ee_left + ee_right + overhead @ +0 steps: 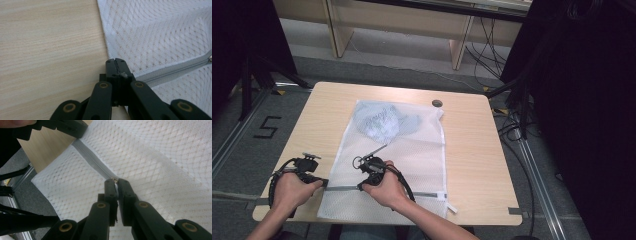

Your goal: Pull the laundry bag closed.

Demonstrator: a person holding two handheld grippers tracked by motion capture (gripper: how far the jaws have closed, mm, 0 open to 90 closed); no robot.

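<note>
Table (472, 150) light wood; mesh bag (412, 155) on it; grey floor (242, 145).

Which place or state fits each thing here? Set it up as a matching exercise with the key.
Things:
1. left gripper
2. right gripper
3. mesh laundry bag
4. grey garment

Places or states:
A. inside the bag, at its far end
B. shut on the zipper's end at the bag's left edge
C. spread flat on the wooden table
D. shut on the zipper pull

Pairs: 1-B, 2-D, 3-C, 4-A
</note>
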